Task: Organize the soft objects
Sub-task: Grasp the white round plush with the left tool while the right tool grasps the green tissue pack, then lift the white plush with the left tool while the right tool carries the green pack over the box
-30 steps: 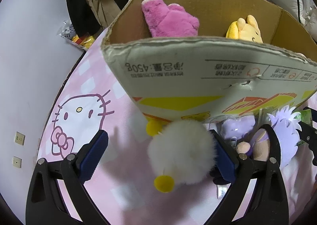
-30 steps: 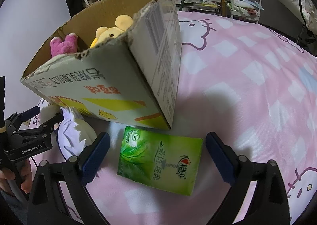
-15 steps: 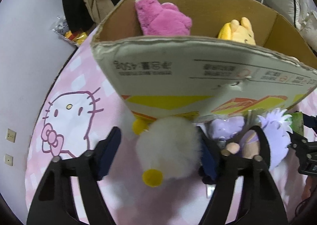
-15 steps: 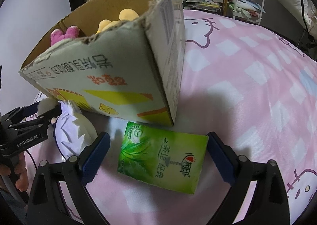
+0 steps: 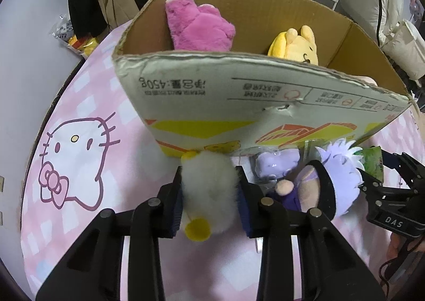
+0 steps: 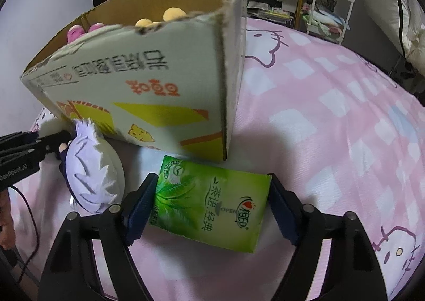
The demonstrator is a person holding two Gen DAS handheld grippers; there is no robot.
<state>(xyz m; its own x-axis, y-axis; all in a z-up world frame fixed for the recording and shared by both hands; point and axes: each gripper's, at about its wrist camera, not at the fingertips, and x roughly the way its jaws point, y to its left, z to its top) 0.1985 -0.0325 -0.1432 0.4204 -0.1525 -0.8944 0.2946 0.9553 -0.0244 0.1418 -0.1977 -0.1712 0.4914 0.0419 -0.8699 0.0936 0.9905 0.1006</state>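
My left gripper is shut on a white fluffy plush with yellow feet, right in front of the cardboard box. The box holds a pink plush and a yellow plush. A purple-haired doll lies just right of my left gripper; it also shows in the right wrist view. My right gripper has its pads against both ends of a green tissue pack lying on the bed below the box.
The pink checked Hello Kitty bedcover stretches wide to the right of the box. A small lilac toy in clear wrap lies against the box front. Shelves and a white cart stand beyond the bed.
My left gripper has closed from wide open onto the white plush. My right gripper has moved forward and narrowed onto the green tissue pack.
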